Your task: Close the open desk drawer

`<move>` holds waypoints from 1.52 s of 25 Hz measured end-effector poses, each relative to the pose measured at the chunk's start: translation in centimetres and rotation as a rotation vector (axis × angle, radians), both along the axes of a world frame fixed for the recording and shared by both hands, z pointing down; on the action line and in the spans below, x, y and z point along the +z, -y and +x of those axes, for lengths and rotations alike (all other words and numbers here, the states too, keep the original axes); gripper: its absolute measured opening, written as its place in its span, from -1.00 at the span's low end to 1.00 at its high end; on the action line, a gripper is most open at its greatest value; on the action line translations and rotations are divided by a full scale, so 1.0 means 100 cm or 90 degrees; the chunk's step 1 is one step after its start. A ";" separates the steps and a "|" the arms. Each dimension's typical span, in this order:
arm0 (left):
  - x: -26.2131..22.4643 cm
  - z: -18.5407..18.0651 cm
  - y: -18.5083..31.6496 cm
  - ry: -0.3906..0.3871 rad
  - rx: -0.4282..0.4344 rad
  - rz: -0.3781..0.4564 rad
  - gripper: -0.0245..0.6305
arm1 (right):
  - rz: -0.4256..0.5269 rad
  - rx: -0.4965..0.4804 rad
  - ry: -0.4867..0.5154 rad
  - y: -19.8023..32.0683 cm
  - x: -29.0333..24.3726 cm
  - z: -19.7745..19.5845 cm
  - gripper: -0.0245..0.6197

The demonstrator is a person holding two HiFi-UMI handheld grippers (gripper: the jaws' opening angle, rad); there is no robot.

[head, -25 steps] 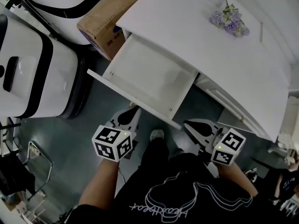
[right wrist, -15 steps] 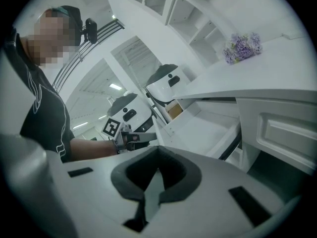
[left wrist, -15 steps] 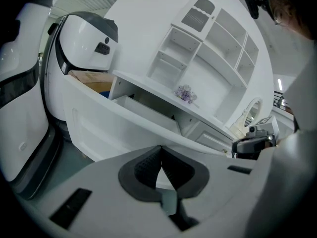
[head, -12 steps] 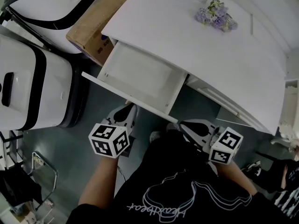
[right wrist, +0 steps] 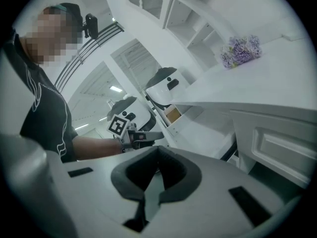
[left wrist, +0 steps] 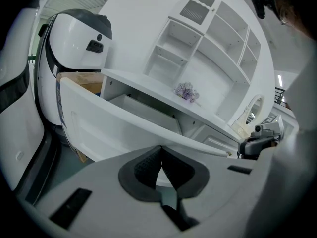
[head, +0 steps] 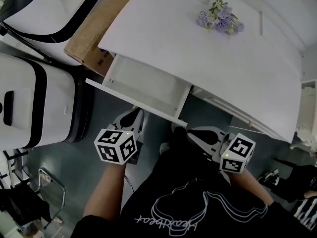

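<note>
"Head view, first entry: what is listed?"

"Item one: drawer [head: 144, 83], white, pulled part-way out from under the left end of the desk [head: 223, 68]; nothing is seen inside it. Item two: sprig of purple flowers [head: 218, 19], laid on the desk top, well apart from the drawer."

"And the grippers?"

"Left gripper [head: 133, 117]: held just below the drawer's front panel. Contact is possibly made, but it cannot be confirmed from above. In the left gripper view the jaws are seen pressed together at the tips, nothing between them, with the front panel filling the space ahead. Right gripper [head: 194, 133]: held under the drawer's right corner, jaws likewise brought together on nothing."

"Surroundings?"

"Cardboard box [head: 94, 33], lodged beside the desk's left end; white case [head: 29, 103] with black trim, stood on the floor to the left."
</note>
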State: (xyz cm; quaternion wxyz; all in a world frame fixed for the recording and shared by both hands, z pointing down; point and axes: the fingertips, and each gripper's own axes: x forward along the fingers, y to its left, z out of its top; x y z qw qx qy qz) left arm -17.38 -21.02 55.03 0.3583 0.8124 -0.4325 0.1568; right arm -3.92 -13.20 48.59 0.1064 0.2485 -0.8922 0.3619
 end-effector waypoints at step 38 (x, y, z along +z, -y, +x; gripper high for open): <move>0.000 0.056 0.106 0.033 0.011 0.036 -0.91 | -0.035 0.039 0.013 0.029 0.004 0.053 -0.91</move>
